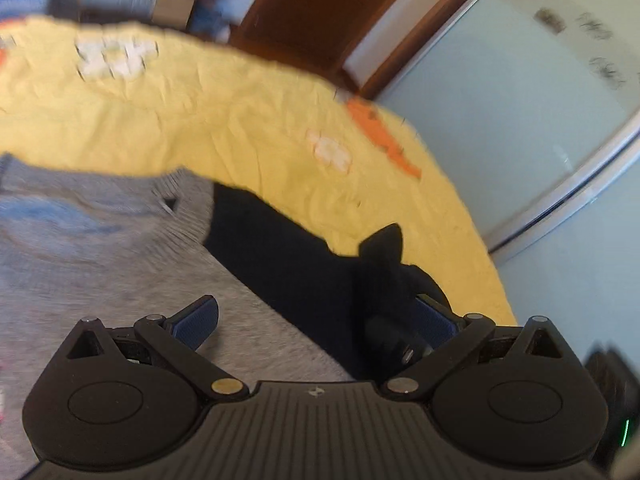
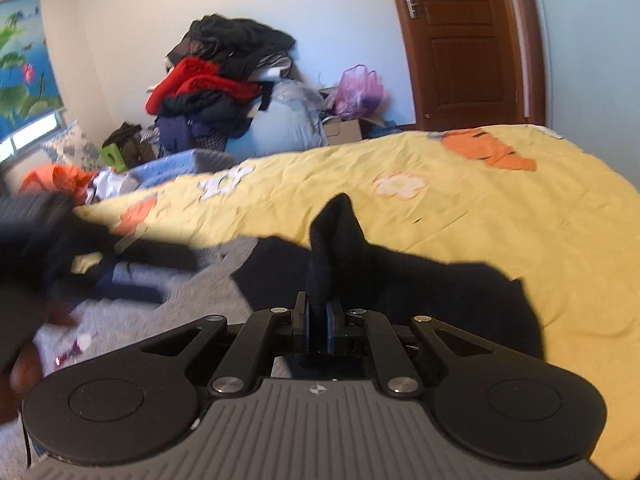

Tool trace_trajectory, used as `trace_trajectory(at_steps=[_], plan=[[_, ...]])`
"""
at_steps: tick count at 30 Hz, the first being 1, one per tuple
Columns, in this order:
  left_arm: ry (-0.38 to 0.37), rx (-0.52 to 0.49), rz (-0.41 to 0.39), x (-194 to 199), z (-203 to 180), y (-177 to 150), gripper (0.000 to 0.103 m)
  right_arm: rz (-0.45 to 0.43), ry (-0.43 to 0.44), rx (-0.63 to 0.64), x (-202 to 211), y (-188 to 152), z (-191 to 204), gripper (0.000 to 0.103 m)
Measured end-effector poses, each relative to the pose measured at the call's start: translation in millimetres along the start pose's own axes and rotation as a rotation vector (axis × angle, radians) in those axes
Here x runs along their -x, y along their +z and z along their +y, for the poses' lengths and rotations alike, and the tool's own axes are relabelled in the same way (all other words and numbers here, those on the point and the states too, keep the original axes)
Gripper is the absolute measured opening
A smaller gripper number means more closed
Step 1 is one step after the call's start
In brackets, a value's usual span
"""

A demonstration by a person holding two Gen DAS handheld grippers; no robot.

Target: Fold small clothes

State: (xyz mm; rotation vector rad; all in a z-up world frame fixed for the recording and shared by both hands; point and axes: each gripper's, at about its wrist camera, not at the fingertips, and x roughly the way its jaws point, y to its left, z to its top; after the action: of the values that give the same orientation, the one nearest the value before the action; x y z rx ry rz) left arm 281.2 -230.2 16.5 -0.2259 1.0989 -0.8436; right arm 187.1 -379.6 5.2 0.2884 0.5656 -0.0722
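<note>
- A yellow bedspread (image 2: 460, 216) printed with orange and white shapes is seen across both views, and the clothes are laid on it.
- A heap of dark and red clothes (image 2: 224, 80) is piled against the far wall, with a wooden door (image 2: 464, 40) to its right.
- A grey sweater (image 1: 100, 248) is spread flat on the bedspread, under the left gripper.
- A black garment (image 2: 420, 276) lies across the sweater's edge and the bedspread, one fold of it raised upright.
- The right gripper (image 2: 318, 328) is clamped on that raised fold, its blue pads pressed against the cloth.
- The left gripper (image 1: 316, 320) is held with its fingers wide apart; one finger (image 1: 196, 320) sits over the sweater, the other is partly hidden by the black garment.
</note>
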Motion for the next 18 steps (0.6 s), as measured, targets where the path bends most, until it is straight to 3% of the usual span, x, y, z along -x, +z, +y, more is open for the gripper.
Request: trace_trajectory(at_steps=[2,6,11,12,13,14,18], plan=[[-0.045,0.030,0.077,-21.7,-4.0,10.0,0.103,-0.003,-0.014,0.041,-0.9,-7.0,9.3,0.014],[-0.008,0.034,0.155,-51.5,-19.3,21.3,0.103,-0.013,-0.042,0.092,-2.4,-15.5,23.6,0.014],[-0.073,0.055,0.162,-65.6,-20.2,23.9,0.099,-0.020,-0.062,0.122,-0.9,-23.2,32.1,0.014],[-0.088,0.061,0.169,-66.7,-19.7,24.1,0.092,-0.022,-0.071,0.125,-0.5,-24.3,34.1,0.014],[-0.095,0.070,0.186,-69.1,-19.1,24.3,0.062,-0.027,-0.083,0.136,-0.3,-26.0,37.9,0.014],[-0.081,0.090,0.213,-72.7,-17.7,24.5,0.040,-0.031,-0.095,0.144,0.0,-26.9,41.4,0.014],[-0.006,0.049,0.232,-75.7,-22.1,25.4,0.016,-0.047,-0.140,0.152,1.8,-28.8,53.5,0.015]])
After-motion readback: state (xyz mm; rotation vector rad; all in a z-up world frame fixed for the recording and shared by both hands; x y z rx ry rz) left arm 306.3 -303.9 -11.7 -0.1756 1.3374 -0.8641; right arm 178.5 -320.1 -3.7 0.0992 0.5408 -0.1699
